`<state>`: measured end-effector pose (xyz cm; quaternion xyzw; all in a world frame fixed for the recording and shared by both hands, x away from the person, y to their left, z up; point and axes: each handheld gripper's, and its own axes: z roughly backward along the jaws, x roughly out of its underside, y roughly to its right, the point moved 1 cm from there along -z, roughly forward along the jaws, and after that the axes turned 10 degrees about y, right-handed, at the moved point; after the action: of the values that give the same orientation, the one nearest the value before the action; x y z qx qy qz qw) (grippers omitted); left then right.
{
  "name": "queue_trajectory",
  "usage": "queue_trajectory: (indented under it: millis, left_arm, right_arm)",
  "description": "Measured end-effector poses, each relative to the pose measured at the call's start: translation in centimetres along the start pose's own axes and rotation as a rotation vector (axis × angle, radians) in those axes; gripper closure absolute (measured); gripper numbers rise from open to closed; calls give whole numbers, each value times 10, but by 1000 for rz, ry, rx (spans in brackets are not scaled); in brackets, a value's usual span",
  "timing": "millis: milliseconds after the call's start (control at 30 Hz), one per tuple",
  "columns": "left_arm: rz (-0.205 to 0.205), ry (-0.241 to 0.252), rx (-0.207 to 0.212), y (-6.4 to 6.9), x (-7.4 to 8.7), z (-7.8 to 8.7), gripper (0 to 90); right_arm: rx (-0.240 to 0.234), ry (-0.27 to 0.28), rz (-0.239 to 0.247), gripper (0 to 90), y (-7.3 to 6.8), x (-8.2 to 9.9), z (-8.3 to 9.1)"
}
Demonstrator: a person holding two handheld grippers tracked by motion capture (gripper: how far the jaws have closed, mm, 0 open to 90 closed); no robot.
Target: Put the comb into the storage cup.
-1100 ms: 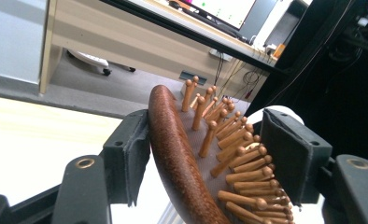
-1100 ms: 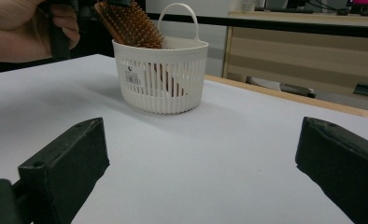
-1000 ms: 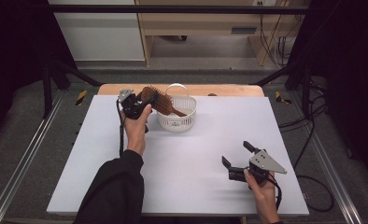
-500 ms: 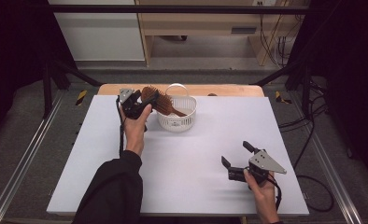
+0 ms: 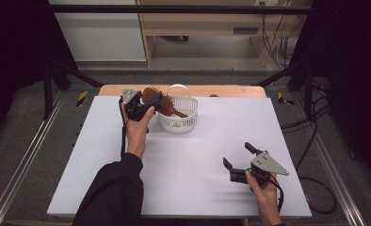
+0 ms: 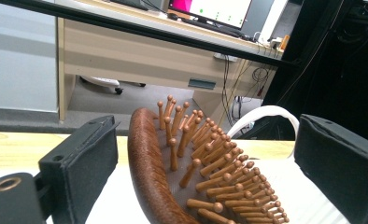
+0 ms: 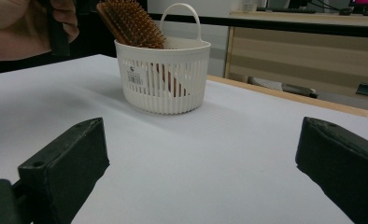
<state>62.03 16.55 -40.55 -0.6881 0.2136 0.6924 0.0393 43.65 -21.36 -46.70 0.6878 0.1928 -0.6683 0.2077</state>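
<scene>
A brown wooden hairbrush [image 5: 151,93] leans in a white slotted basket [image 5: 179,120] at the table's far middle, handle down and bristled head over the left rim. My left gripper [image 5: 151,104] is at that head. In the left gripper view the brush [image 6: 149,163] lies between the jaws, which have just been opening; a gap shows on both sides and neither pad presses on it. My right gripper [image 5: 237,154] stands open above the near right of the table, with nothing between its jaws. It faces the basket [image 7: 163,84] and the brush [image 7: 130,23].
The white tabletop [image 5: 193,188] lies on a wooden table whose far edge [image 5: 221,89] runs behind the basket. The basket's handle [image 6: 266,114] arches beyond the brush head. A wooden desk [image 5: 197,23] and cables stand on the floor past the table.
The left gripper's jaws have come apart from the brush head, which stays leaning in the basket. The left hand has barely shifted. The right gripper has kept still.
</scene>
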Motion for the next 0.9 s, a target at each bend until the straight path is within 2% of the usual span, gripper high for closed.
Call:
queue_trajectory:
  millis: [200, 400, 733, 833, 900]
  left_arm:
    - [-32, 10, 7, 1, -5, 5, 53]
    - [-39, 18, 6, -1, -8, 11, 48]
    - [-78, 15, 16, -1, -10, 21, 42]
    - [-92, 15, 1, 0, -11, 24, 8]
    - [-99, 12, 6, 1, -11, 25, 8]
  right_arm:
    - [0, 1, 0, 25, 0, 0, 0]
    - [-2, 1, -2, 25, -1, 0, 0]
    - [-2, 2, -3, 24, -1, 0, 0]
    - [-4, 2, -4, 24, -1, 0, 0]
    - [-4, 2, -5, 24, -1, 0, 0]
